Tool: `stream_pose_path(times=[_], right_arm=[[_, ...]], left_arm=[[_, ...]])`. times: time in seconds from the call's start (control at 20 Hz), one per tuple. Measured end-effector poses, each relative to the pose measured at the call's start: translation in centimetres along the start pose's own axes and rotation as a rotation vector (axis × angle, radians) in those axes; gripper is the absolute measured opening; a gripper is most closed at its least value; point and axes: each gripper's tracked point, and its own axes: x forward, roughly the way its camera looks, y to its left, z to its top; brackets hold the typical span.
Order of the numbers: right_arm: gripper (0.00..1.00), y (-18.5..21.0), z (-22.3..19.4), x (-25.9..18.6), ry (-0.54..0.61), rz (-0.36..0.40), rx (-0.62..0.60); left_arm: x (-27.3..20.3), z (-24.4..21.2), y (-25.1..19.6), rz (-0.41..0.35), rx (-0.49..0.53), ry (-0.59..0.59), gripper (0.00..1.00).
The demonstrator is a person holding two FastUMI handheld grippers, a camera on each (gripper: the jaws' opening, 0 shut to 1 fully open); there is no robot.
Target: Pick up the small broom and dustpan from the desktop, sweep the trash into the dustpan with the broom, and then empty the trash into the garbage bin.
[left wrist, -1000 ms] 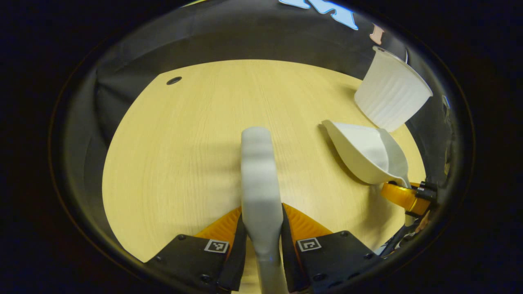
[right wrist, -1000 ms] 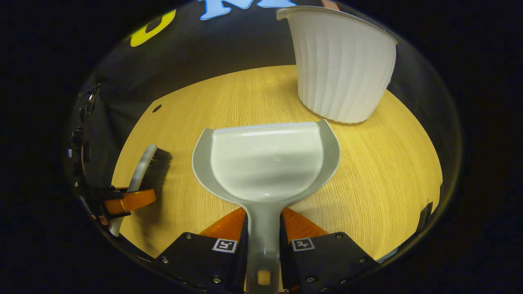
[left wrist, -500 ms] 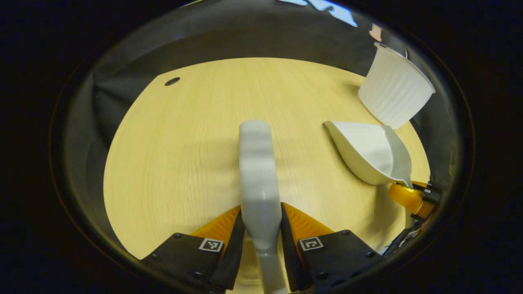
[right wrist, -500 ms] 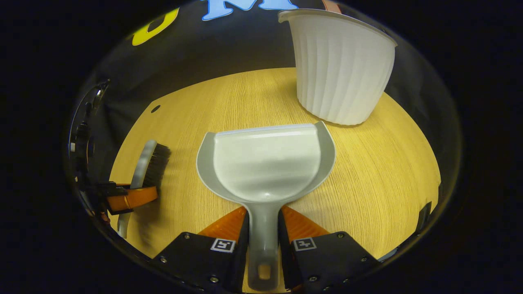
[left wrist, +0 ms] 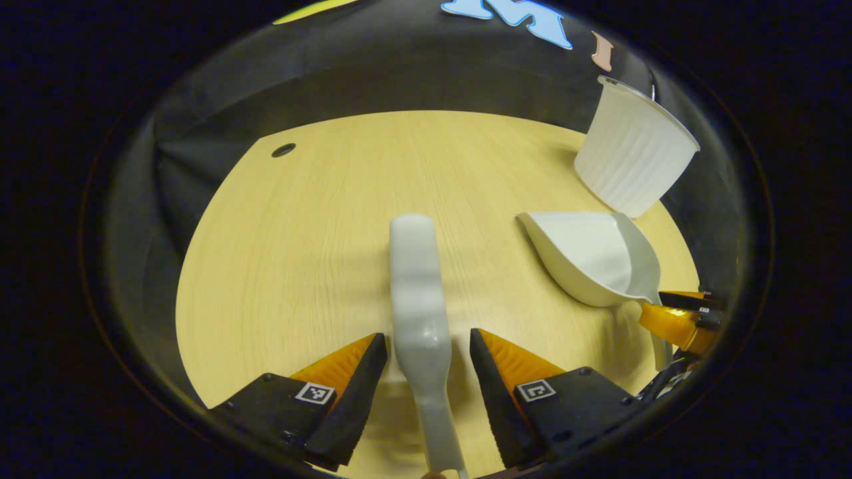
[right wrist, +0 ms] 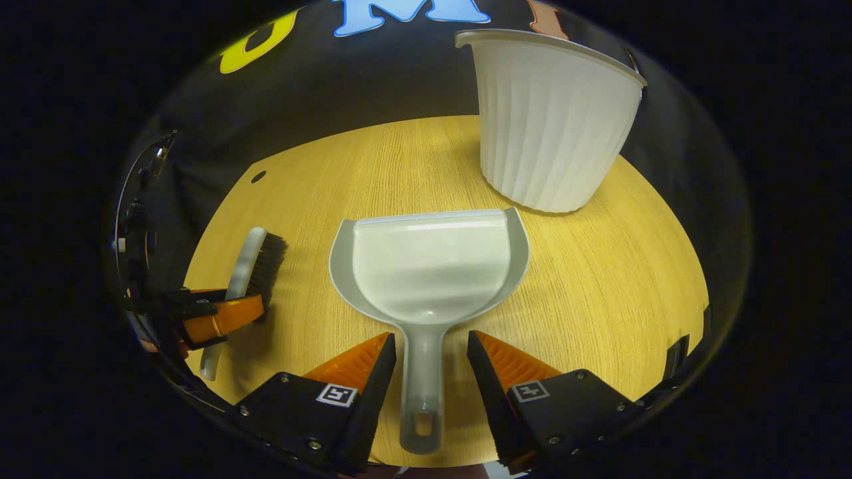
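The small grey broom (left wrist: pixel 419 299) lies on the wooden desktop (left wrist: pixel 299 233), its handle running back between the spread fingers of my left gripper (left wrist: pixel 426 349), which is open and not touching it. In the right gripper view the broom (right wrist: pixel 249 266) shows its dark bristles at the left beside the left gripper (right wrist: pixel 213 316). The pale dustpan (right wrist: pixel 429 266) rests flat on the desktop (right wrist: pixel 599 279). Its handle lies between the parted fingers of my open right gripper (right wrist: pixel 429 349). The dustpan (left wrist: pixel 592 256) and the right gripper (left wrist: pixel 675 322) also sit at the right of the left gripper view.
A white ribbed garbage bin (right wrist: pixel 549 126) stands upright at the far right of the desktop, just beyond the dustpan; the bin (left wrist: pixel 632 156) also appears in the left gripper view. A small round hole (left wrist: pixel 283 150) marks the far left corner.
Both grippers have opened. The left one let go of the broom handle and the right one let go of the dustpan handle; both tools now lie on the desktop.
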Motion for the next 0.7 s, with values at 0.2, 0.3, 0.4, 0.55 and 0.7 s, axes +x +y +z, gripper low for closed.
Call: stream_pose_path(times=[0.2, 0.3, 0.4, 0.55, 0.7], right_arm=[[0.94, -0.6, 1.5, -1.9, -0.039, 0.009, -0.003], [0.98, -0.8, 2.8, -3.2, -0.07, 0.021, -0.008], [0.98, -1.0, 4.0, -4.1, -0.107, 0.031, -0.015], [0.98, -1.2, 6.6, -5.7, -0.185, 0.039, -0.054], [0.98, -1.8, 9.2, -7.9, -0.282, 0.021, -0.124]], left_arm=[[-1.6, 1.2, 0.5, 0.035, 0.02, -0.065, 0.96], [-2.4, 2.0, 0.3, 0.043, 0.033, -0.105, 0.96], [-3.3, 3.2, 0.1, 0.057, 0.046, -0.162, 0.96], [-5.3, 5.6, -0.2, 0.085, 0.06, -0.268, 0.96], [-7.7, 8.0, -0.5, 0.109, 0.062, -0.375, 0.96]])
